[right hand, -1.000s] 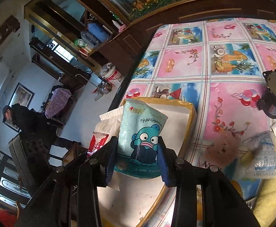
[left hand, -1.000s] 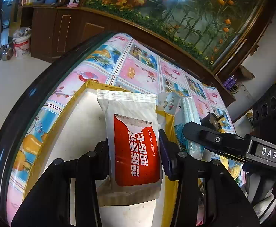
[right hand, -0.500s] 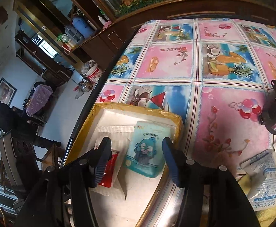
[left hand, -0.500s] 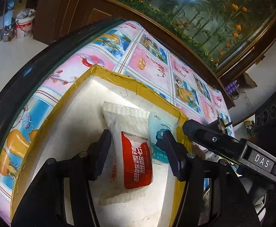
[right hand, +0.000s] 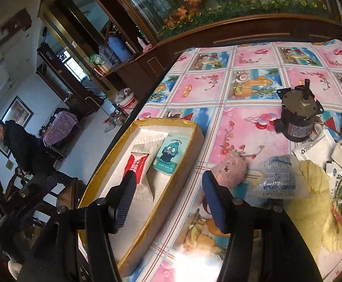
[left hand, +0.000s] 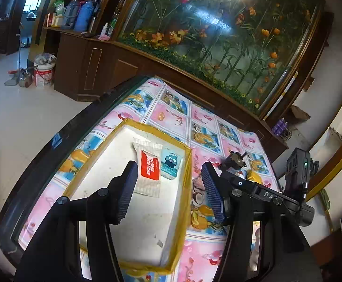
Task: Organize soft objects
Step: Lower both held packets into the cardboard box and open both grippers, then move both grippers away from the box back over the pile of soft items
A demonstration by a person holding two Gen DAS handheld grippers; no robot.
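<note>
Left gripper (left hand: 168,188): jaws spread, nothing between the pads; it hangs above the near half of the box.
Right gripper (right hand: 168,202): jaws opening, nothing pinched; its left finger is over the box and its right finger is over the tablecloth outside the box wall.
Box (left hand: 186,188): shallow, white inside with yellow taped walls, lying on the tablecloth (right hand: 253,82) near the table's left edge.
Red packet (left hand: 148,171): white sachet with a red label, flat on the box floor, beyond the left gripper's tips and apart from them; in the right wrist view (right hand: 136,164) it lies just past the right gripper's left fingertip.
Blue packet (left hand: 169,165): pale blue with a cartoon face, just beside the red packet on its right, against the box's right wall; seen too at (right hand: 169,155).
Pink plush (right hand: 229,168): on the cloth outside the box, just beyond the right gripper's right finger.
Clear bag (right hand: 276,178): printed sachet, right of the plush.
Yellow towel (right hand: 316,202): beside the clear bag, at the right edge.
Motor (right hand: 297,117): dark, upright, well apart from the box.
</note>
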